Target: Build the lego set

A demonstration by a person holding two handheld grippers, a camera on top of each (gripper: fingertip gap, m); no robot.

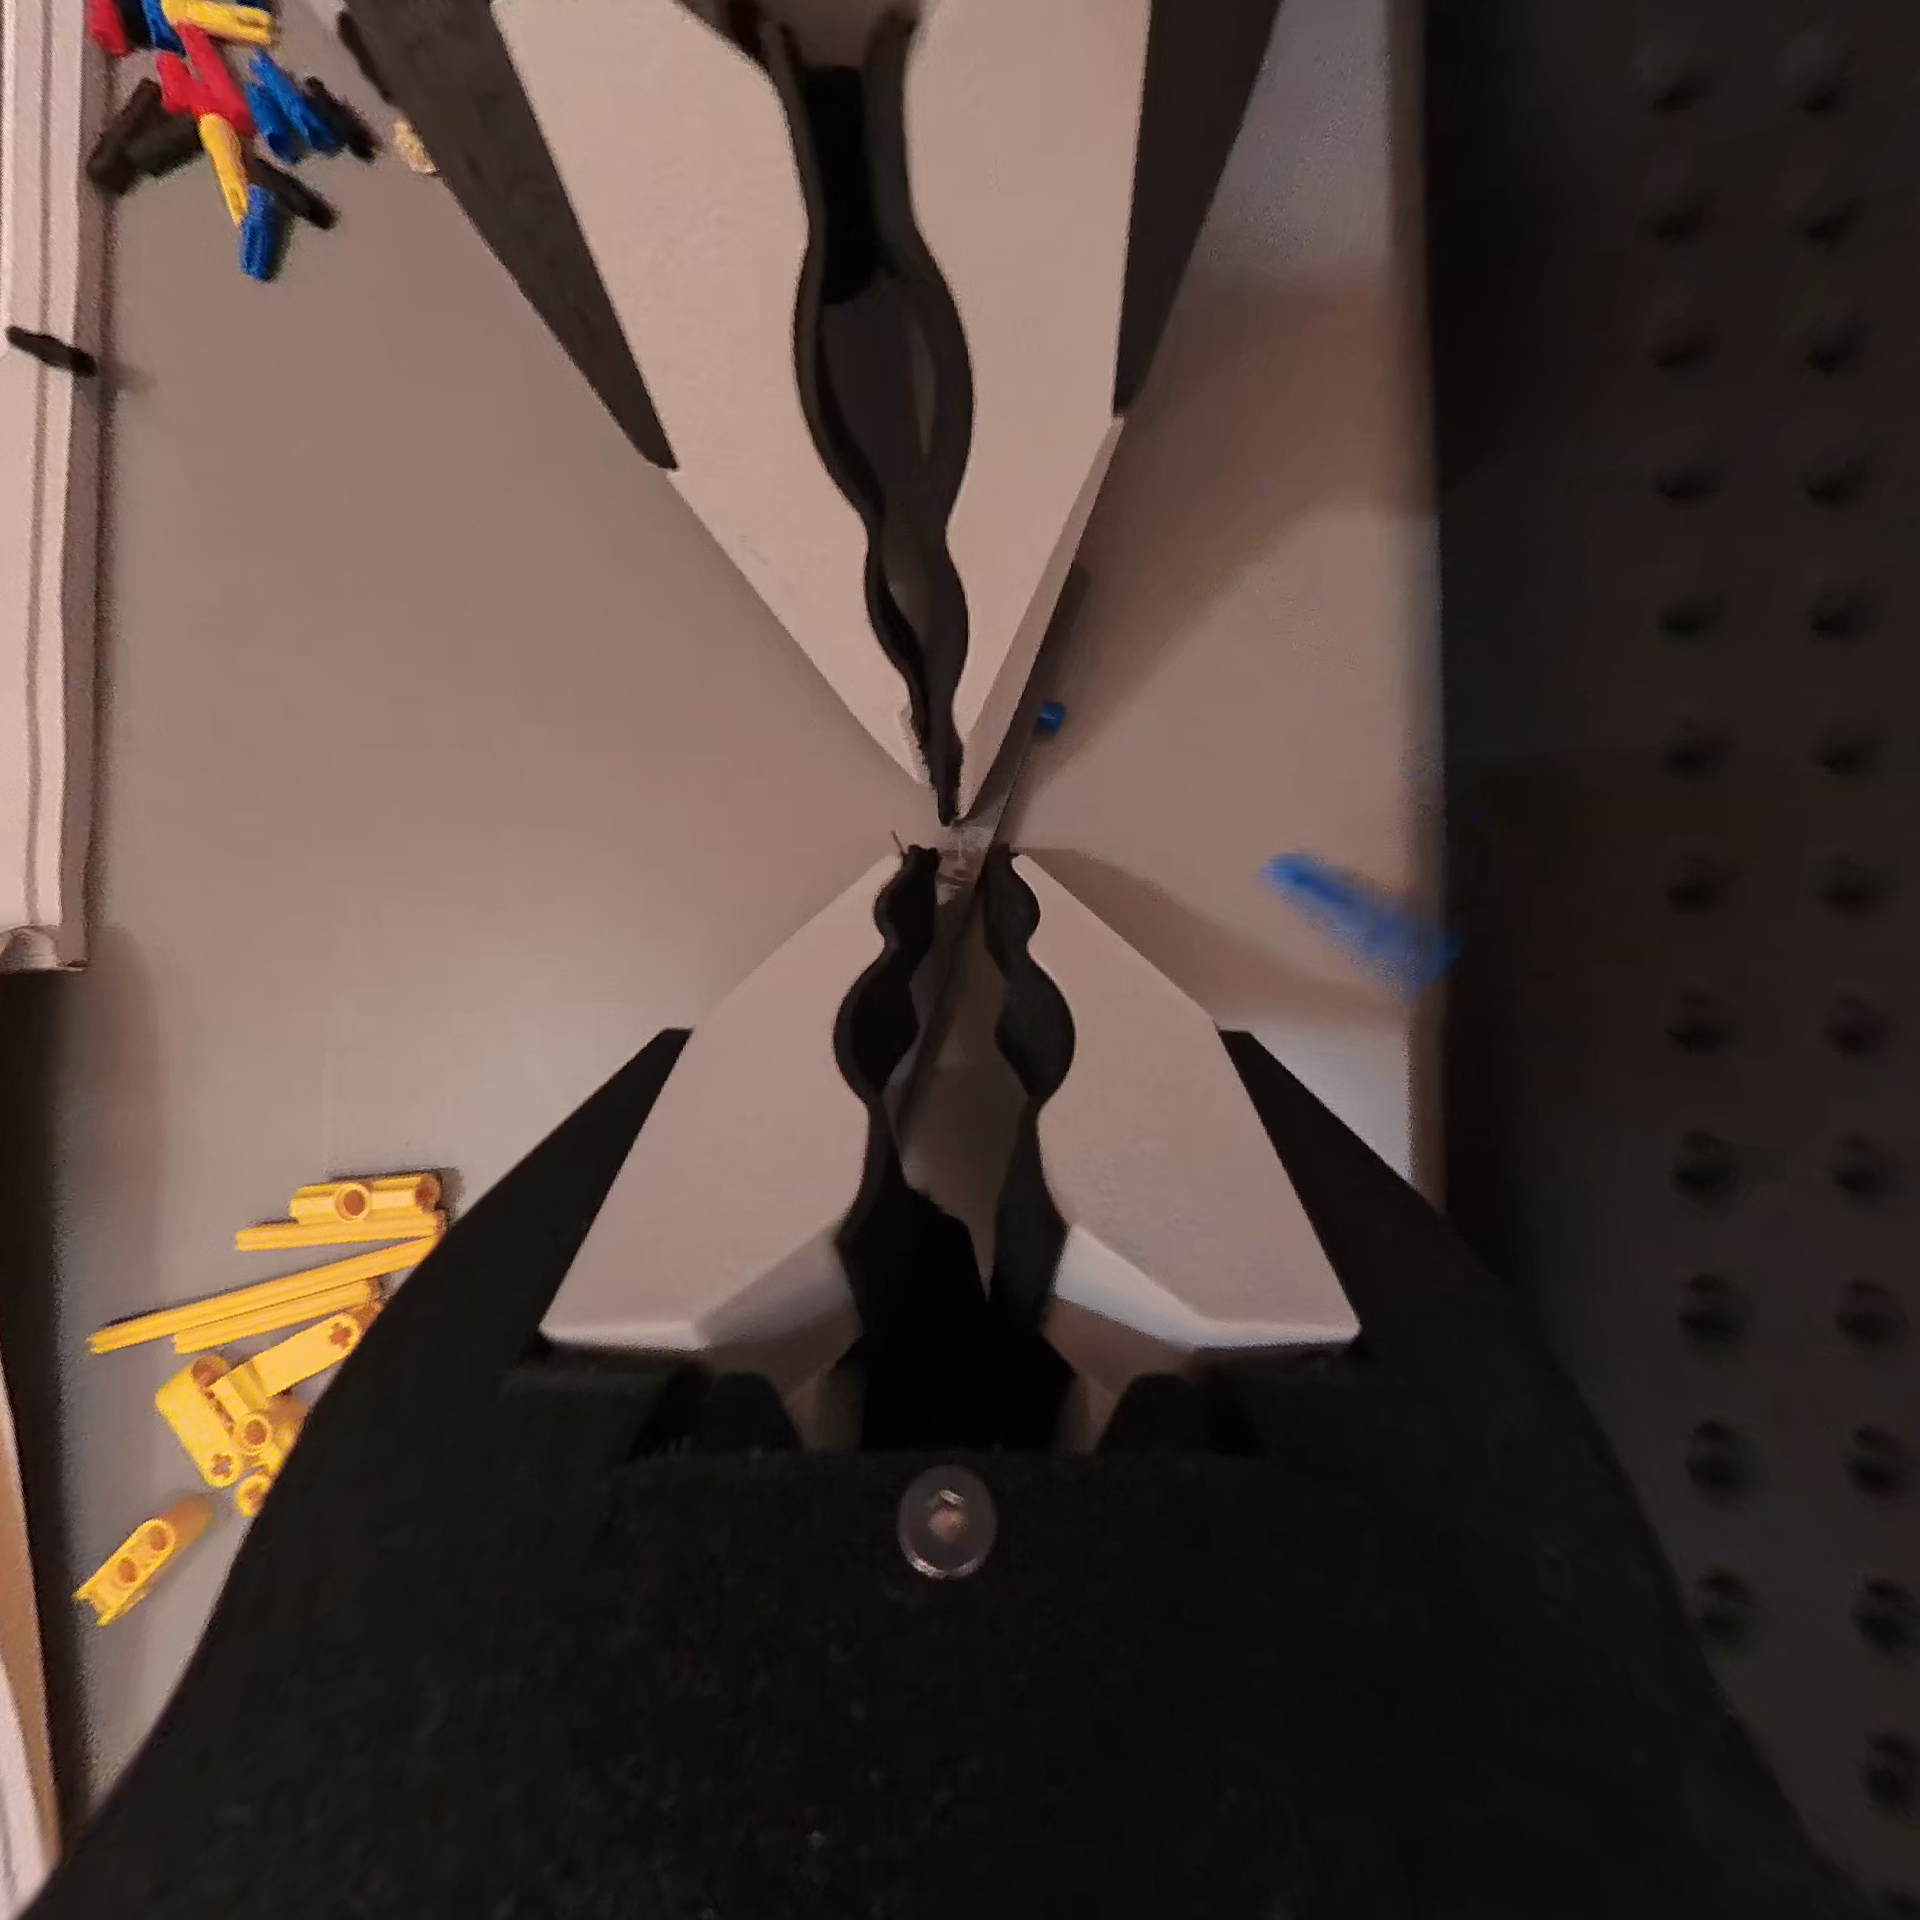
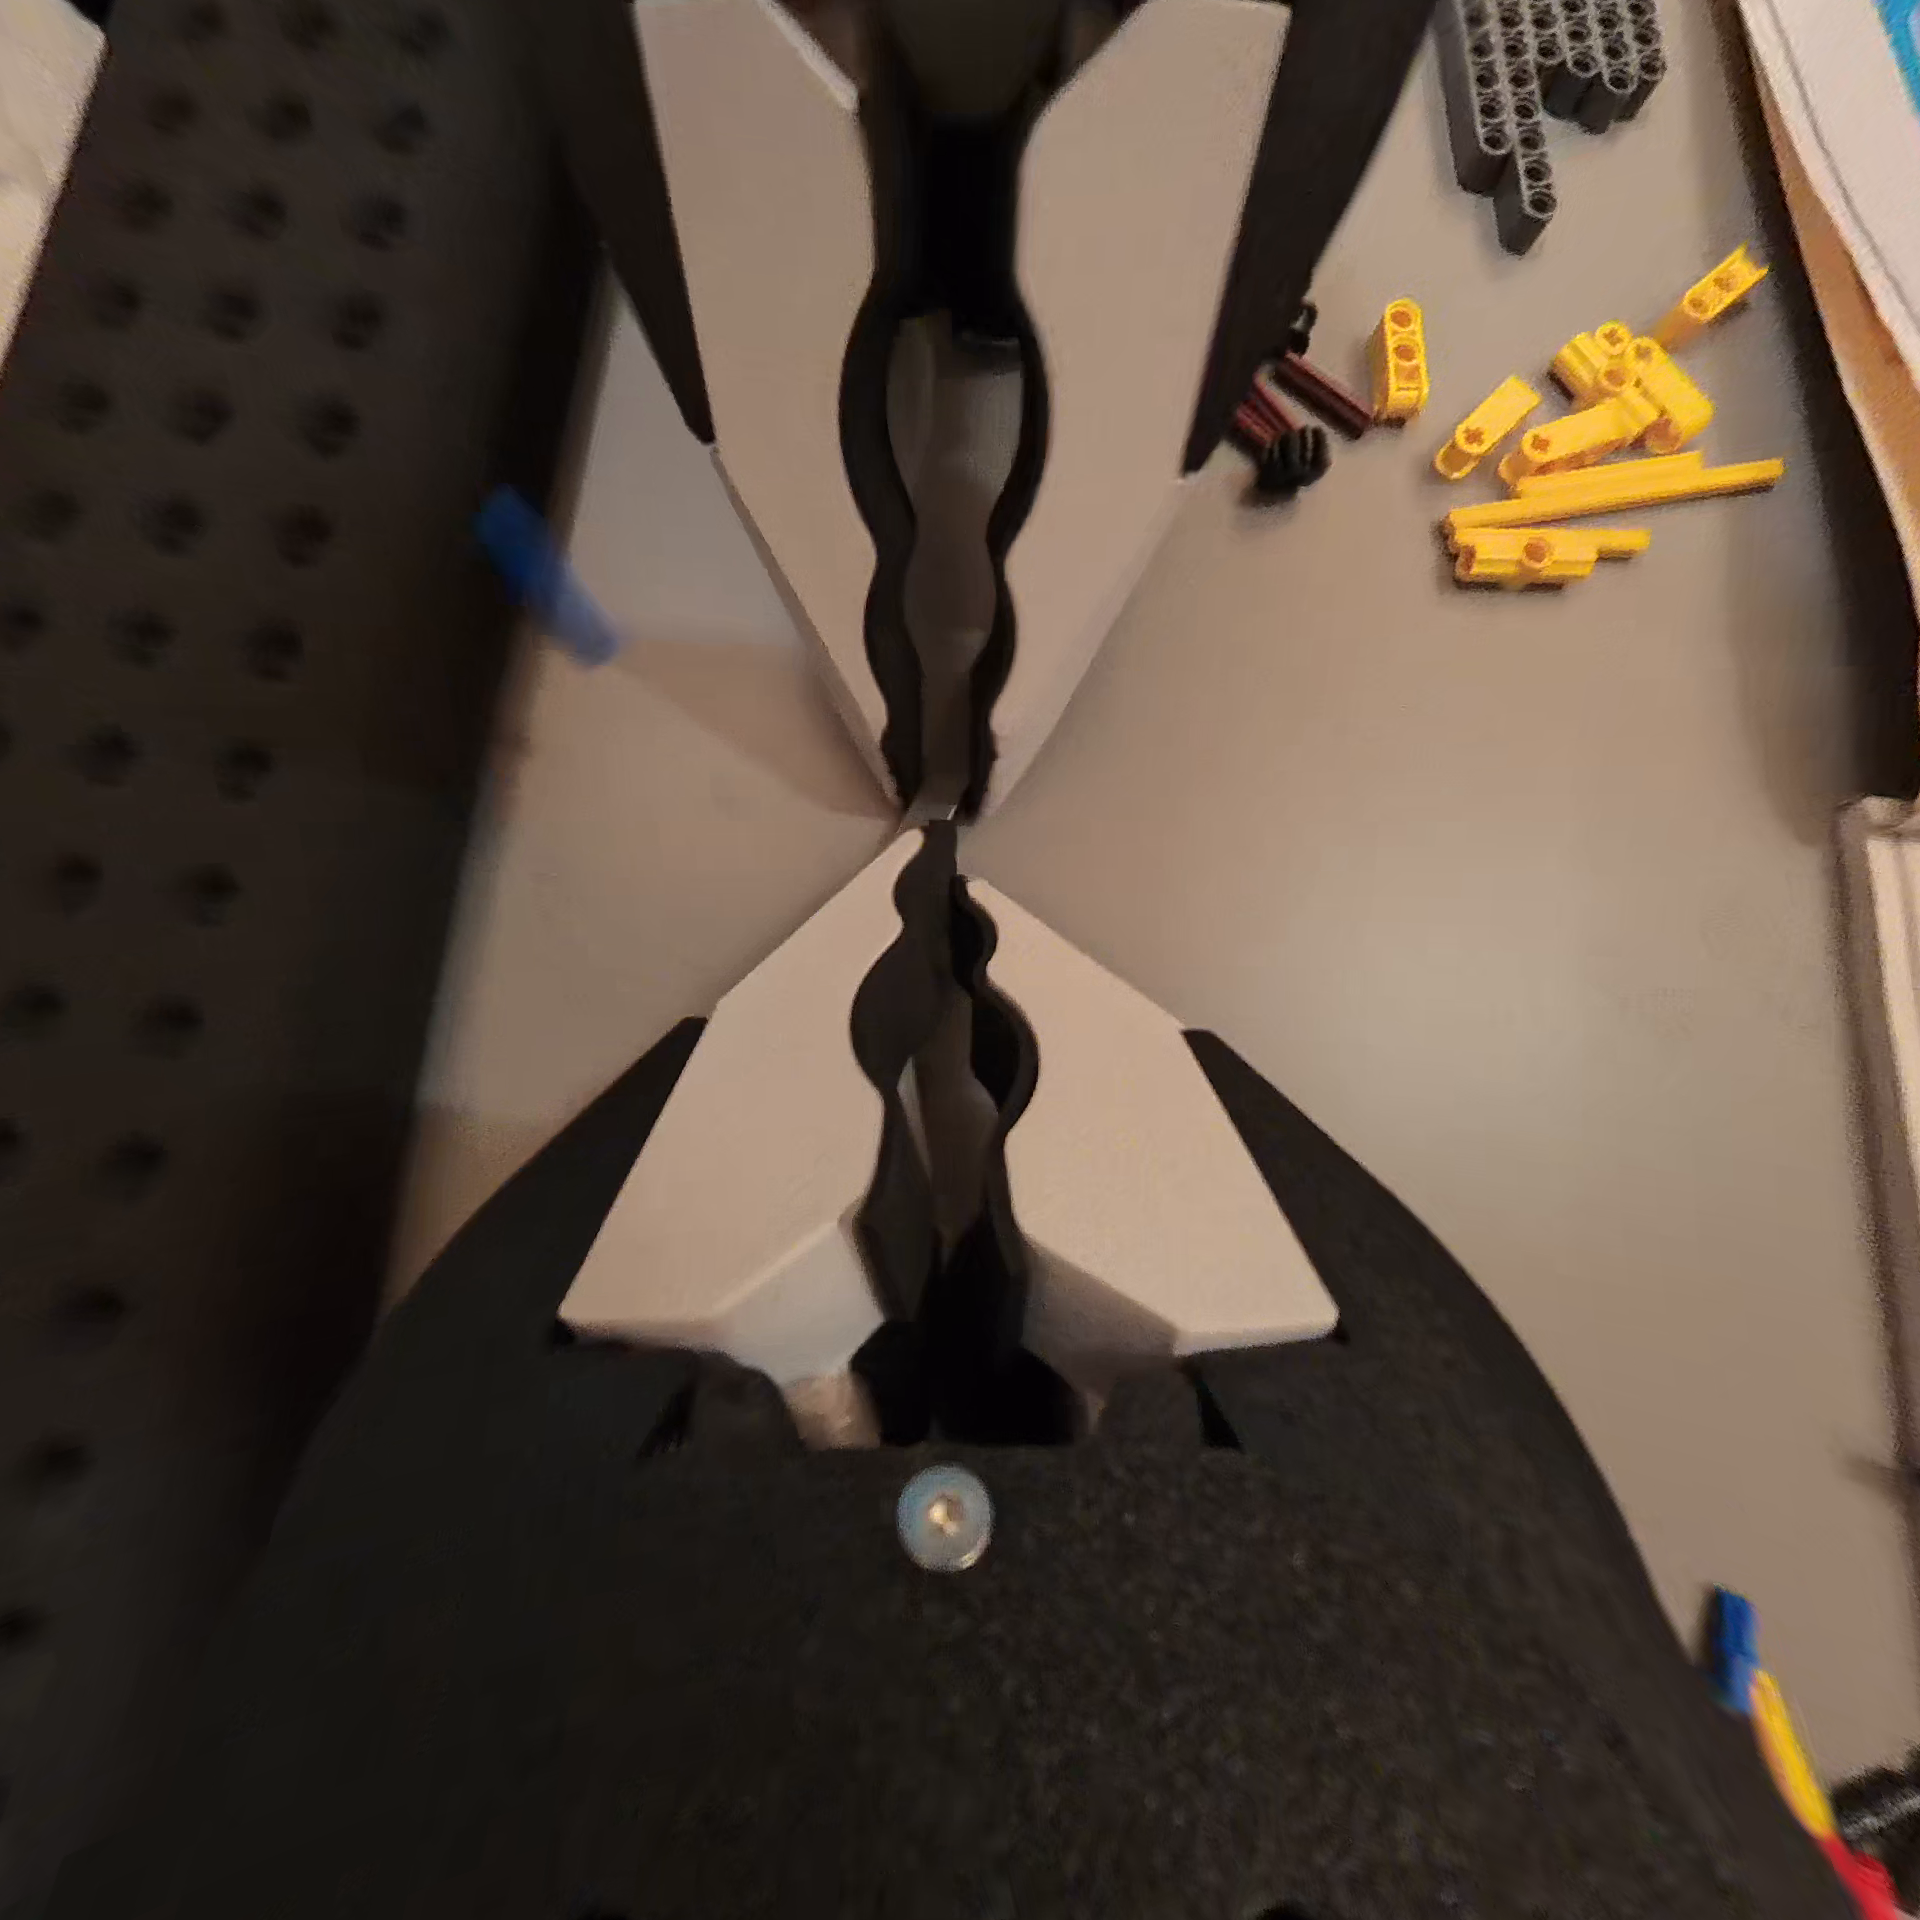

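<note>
Seemingly both grippers, left (image 1: 951, 836) and right (image 2: 935, 821), are meeting tip-to-tip with fingers together, empty, needing the blue pin (image 1: 1351, 920) next.

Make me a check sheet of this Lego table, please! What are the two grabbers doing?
Surface: grey table, black board with holes beside it.
Job's things: yellow pieces; red, blue and black pins; grey beams; blue pin at the board's edge, blurred.
Clutter: white paper at the table edge.
Grippers: left gripper and right gripper tip to tip; right shut, left unclear.
Cables: nothing seen.
Surroundings: nothing seen.
</note>
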